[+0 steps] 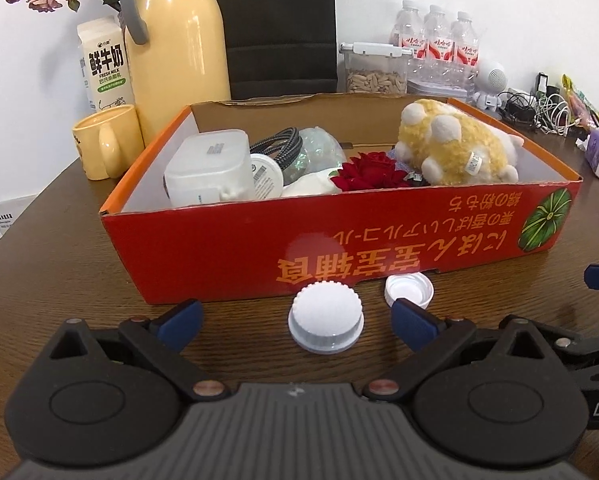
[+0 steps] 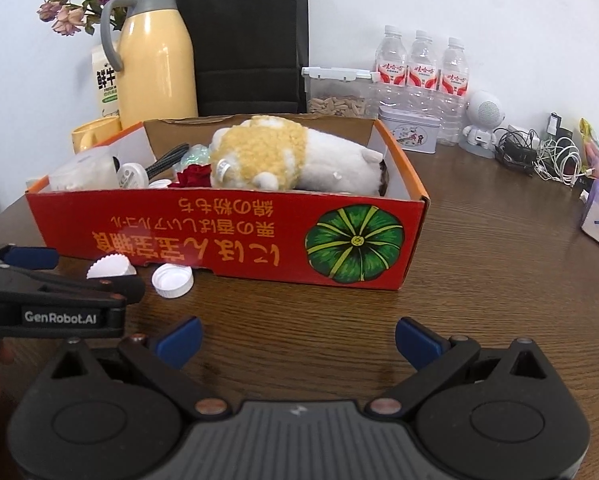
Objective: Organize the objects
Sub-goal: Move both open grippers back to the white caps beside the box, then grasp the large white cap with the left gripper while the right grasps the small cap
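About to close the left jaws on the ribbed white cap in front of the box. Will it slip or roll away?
The ribbed cap sits flat on the table, closed top up, so it probably won't roll unless tipped on edge. Its ridged rim should give grip. It looks like light plastic, so a one-sided nudge could skid it toward the box or the open cap.

Behind, a yellow thermos (image 1: pixel 179 36), milk carton (image 1: pixel 105 66), black bag (image 2: pixel 243 36) and three water bottles (image 2: pixel 421 68) stand.
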